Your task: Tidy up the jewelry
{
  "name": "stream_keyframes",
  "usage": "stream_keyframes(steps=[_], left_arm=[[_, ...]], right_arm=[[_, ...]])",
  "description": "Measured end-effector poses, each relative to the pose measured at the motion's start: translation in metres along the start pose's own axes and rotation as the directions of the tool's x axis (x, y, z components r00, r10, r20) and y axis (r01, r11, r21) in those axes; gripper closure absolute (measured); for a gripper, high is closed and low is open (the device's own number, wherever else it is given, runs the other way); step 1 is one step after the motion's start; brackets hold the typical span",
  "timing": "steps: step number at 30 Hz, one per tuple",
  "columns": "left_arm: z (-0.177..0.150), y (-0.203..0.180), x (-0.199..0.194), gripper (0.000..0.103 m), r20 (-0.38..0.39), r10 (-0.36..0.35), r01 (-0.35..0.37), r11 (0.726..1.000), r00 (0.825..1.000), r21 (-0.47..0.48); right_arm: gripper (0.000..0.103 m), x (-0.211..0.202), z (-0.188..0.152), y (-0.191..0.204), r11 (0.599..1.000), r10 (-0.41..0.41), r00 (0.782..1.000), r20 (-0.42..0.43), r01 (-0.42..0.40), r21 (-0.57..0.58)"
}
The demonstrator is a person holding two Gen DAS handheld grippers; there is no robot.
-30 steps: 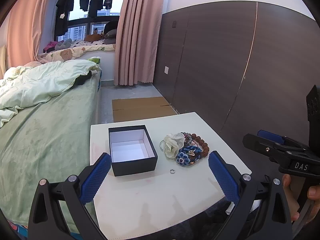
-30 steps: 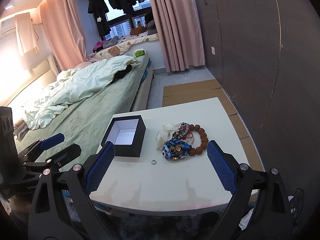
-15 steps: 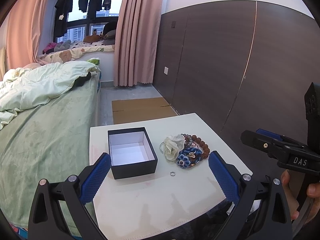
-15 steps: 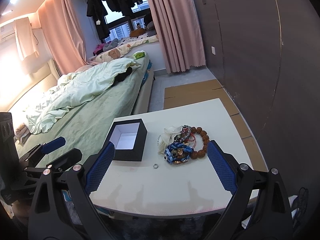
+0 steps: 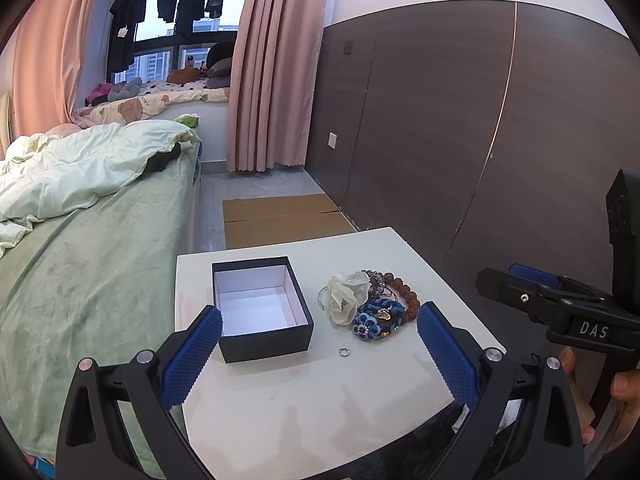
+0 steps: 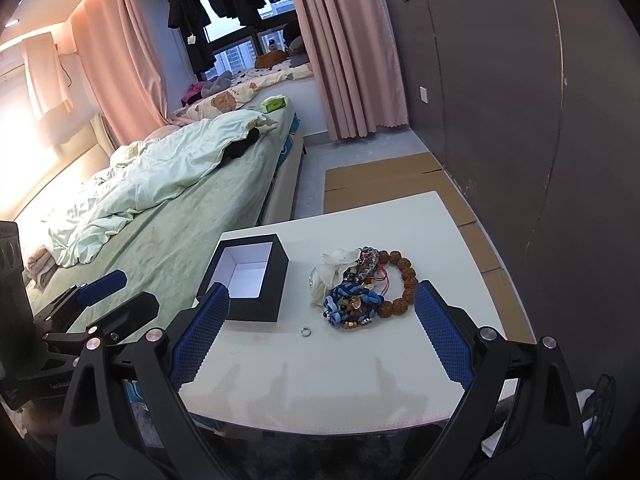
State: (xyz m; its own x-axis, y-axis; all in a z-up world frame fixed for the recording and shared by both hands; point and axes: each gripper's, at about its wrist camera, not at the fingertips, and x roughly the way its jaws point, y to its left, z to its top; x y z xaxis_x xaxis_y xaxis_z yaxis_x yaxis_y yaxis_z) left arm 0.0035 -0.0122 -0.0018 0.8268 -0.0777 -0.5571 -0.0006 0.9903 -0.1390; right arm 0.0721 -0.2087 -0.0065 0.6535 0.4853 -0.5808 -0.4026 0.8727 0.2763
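An open black box (image 5: 262, 309) (image 6: 246, 280) with a white inside stands empty on the white table (image 5: 320, 392) (image 6: 352, 368). Right of it lies a jewelry heap: a white fabric flower (image 5: 344, 298) (image 6: 334, 270), a blue braided bracelet (image 5: 374, 316) (image 6: 352, 304) and a brown bead bracelet (image 5: 406, 296) (image 6: 400, 280). A small silver ring (image 5: 344, 352) (image 6: 306, 332) lies alone in front of the heap. My left gripper (image 5: 320, 356) hovers open above the table's near edge. My right gripper (image 6: 320, 336) is open too, held short of the ring.
A bed (image 5: 88, 264) with a pale green quilt runs along the table's left side. A dark panelled wall (image 5: 460, 140) stands to the right. Flattened cardboard (image 5: 280, 220) lies on the floor behind the table. A hand (image 5: 616, 392) holds the right gripper's handle.
Both grippers have drifted slightly forward and upward, so the table sits a bit lower in view. The jewelry, ring and box have not moved.
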Motion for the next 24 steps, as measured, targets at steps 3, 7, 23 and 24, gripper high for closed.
stream_keyframes(steps=[3, 7, 23, 24], left_arm=[[0.002, -0.003, 0.003, 0.008, -0.003, 0.001, 0.000, 1.000, 1.000, 0.004], [0.002, -0.006, 0.011, 0.008, -0.014, -0.003, 0.003, 1.000, 1.000, 0.011], [-0.013, -0.021, 0.074, 0.025, -0.116, -0.056, 0.061, 0.997, 0.992, 0.041], [-0.017, -0.022, 0.082, 0.028, -0.145, -0.075, 0.081, 0.996, 0.987, 0.041]], right_arm=[[0.010, 0.001, 0.000, -0.005, 1.000, -0.004, 1.000, -0.002, 0.004, 0.016], [0.010, 0.008, 0.000, -0.017, 0.998, -0.019, 1.000, -0.019, 0.020, 0.058], [0.010, 0.041, 0.007, -0.073, 0.959, 0.014, 0.992, -0.127, 0.023, 0.282], [0.013, 0.045, 0.007, -0.075, 0.957, 0.016, 0.990, -0.140, 0.025, 0.290]])
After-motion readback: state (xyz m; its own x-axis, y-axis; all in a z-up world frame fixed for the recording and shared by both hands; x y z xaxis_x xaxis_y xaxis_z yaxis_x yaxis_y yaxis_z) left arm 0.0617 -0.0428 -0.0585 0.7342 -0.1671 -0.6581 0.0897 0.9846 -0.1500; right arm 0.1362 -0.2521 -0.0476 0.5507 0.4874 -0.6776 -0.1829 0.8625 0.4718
